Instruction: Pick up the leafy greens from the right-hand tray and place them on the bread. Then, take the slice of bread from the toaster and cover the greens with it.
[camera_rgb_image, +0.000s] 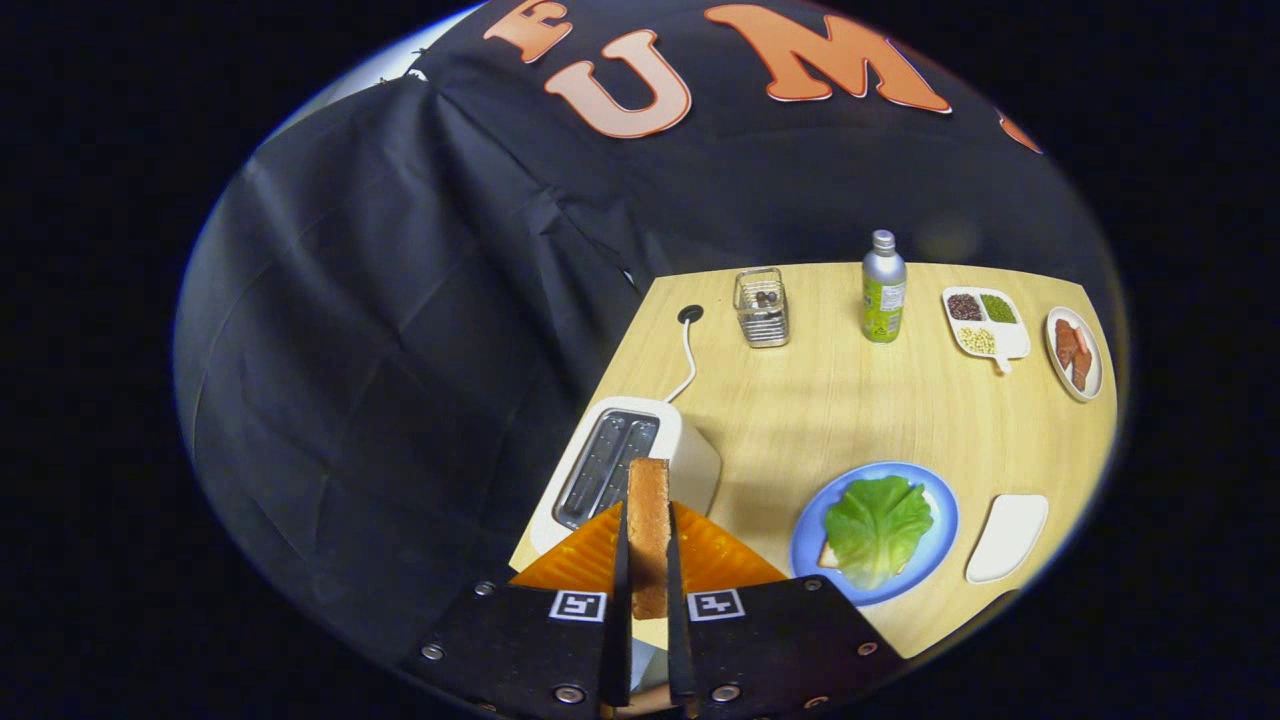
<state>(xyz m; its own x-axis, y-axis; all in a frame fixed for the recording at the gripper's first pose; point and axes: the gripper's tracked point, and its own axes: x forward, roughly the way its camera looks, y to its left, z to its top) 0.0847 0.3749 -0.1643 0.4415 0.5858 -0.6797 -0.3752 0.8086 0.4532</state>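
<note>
Toast slice stands edge-up, pinched between my fingers above the toaster, clear of its slots, ready to cover the lettuce leaf on the blue plate.

A slice of bread stands on edge, pinched between the gripper fingers, just above the toaster. To the right, leafy greens lie on bread on a plate. An empty tray sits beside it, farther right.
</note>
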